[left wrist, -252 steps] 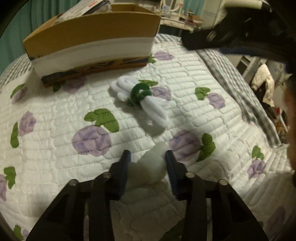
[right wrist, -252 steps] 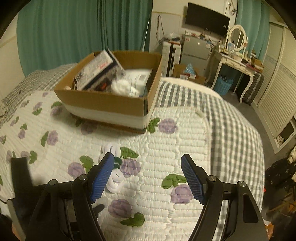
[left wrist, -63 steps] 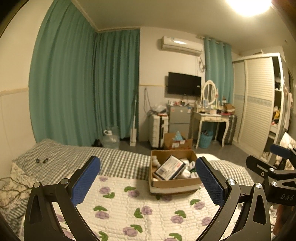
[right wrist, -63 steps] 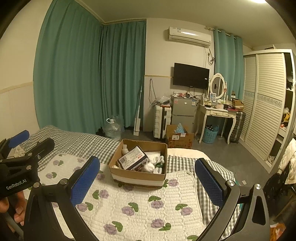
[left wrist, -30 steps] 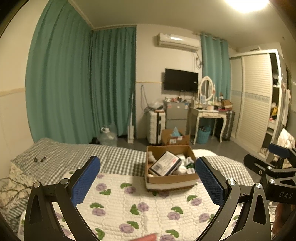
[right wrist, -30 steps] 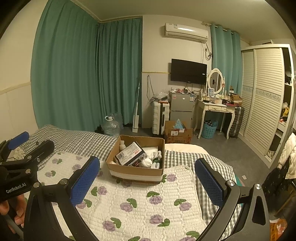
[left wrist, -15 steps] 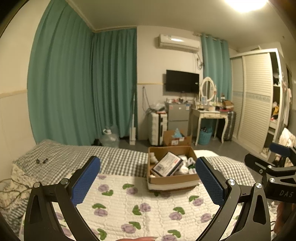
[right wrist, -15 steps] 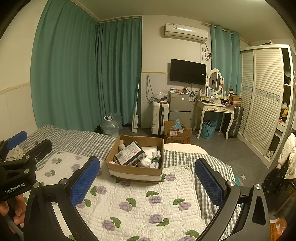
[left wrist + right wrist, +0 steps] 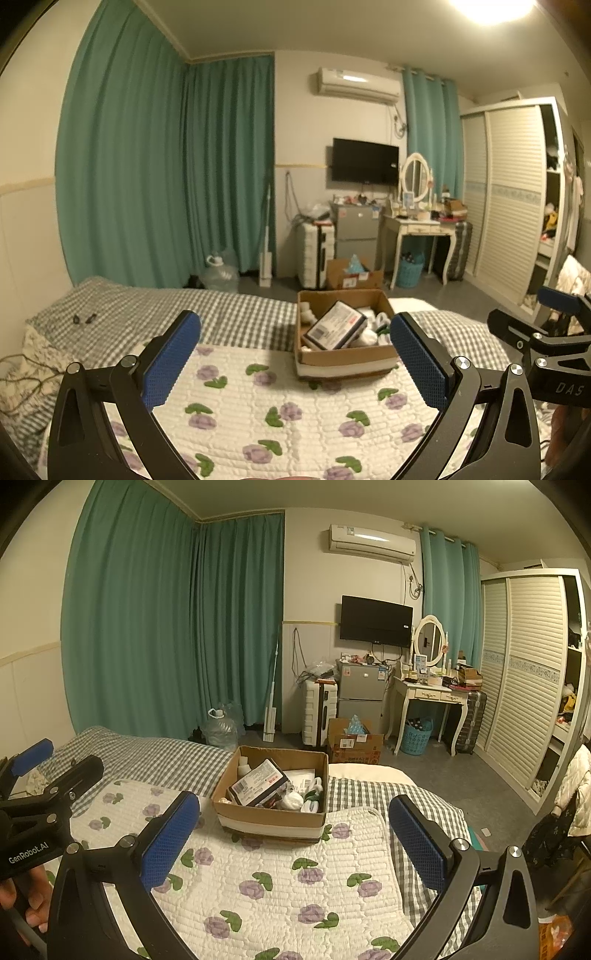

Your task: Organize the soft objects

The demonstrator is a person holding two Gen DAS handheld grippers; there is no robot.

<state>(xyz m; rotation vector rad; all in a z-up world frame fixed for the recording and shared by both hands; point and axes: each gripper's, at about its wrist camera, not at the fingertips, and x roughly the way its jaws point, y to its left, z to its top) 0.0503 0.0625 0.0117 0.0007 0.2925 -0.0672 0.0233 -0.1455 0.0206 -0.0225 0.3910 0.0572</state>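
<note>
A cardboard box [image 9: 271, 821] [image 9: 343, 358] sits on the flowered white quilt [image 9: 280, 886] [image 9: 280, 410] at the far side of the bed. Inside it lie a dark flat packet [image 9: 256, 782] and several white soft rolls [image 9: 295, 800]. My left gripper [image 9: 293, 356] is held high above the quilt, open and empty. My right gripper [image 9: 293, 838] is also open and empty, well back from the box. The quilt between the grippers and the box carries no loose items that I can see.
A grey checked bedspread [image 9: 155, 760] lies beyond the quilt. Green curtains [image 9: 166, 627], a suitcase [image 9: 317, 712], a small fridge [image 9: 360, 690], a dressing table [image 9: 432, 698], a floor box [image 9: 354, 744] and a wardrobe [image 9: 524, 686] line the room. A hand [image 9: 22, 904] holds the left tool.
Compared with 8.4 s ago both grippers have risen far above the bed and the left one no longer holds the white soft item. In the last second the views barely shift.
</note>
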